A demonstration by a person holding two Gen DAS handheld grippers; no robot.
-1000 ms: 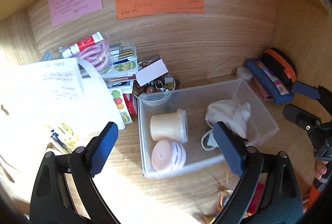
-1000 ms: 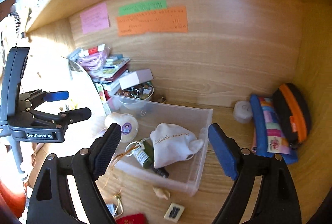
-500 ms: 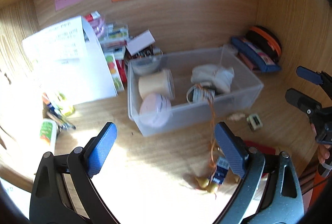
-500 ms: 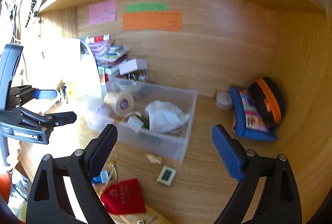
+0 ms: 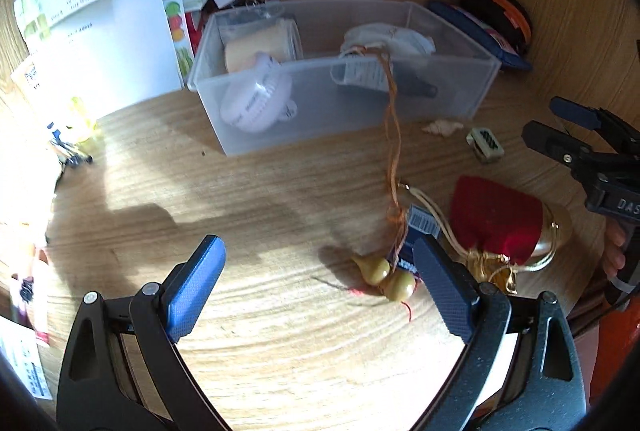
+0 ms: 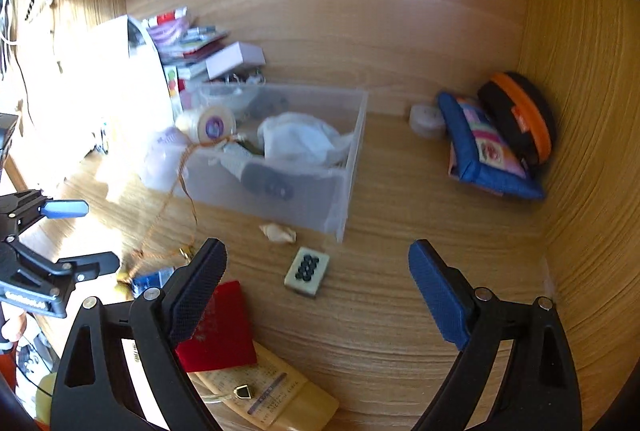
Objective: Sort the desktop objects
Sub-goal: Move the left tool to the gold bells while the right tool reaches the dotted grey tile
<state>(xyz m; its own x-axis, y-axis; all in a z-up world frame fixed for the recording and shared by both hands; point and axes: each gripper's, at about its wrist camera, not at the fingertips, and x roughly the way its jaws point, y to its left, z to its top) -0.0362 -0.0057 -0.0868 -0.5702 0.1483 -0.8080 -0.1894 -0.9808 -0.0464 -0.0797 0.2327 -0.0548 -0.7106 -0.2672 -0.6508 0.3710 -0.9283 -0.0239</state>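
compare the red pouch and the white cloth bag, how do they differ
The red pouch is deep red and lies flat on the bare desk in front of the bin; the white cloth bag is pale, bunched up and crumpled, and sits inside the bin. The red pouch is close to both grippers; the white cloth bag is farther back. Both are soft fabric, and neither is held.

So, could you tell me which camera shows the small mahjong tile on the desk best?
The right wrist view: the mahjong tile lies near centre, its dotted face up. In the left wrist view it sits small and distorted near the right edge.
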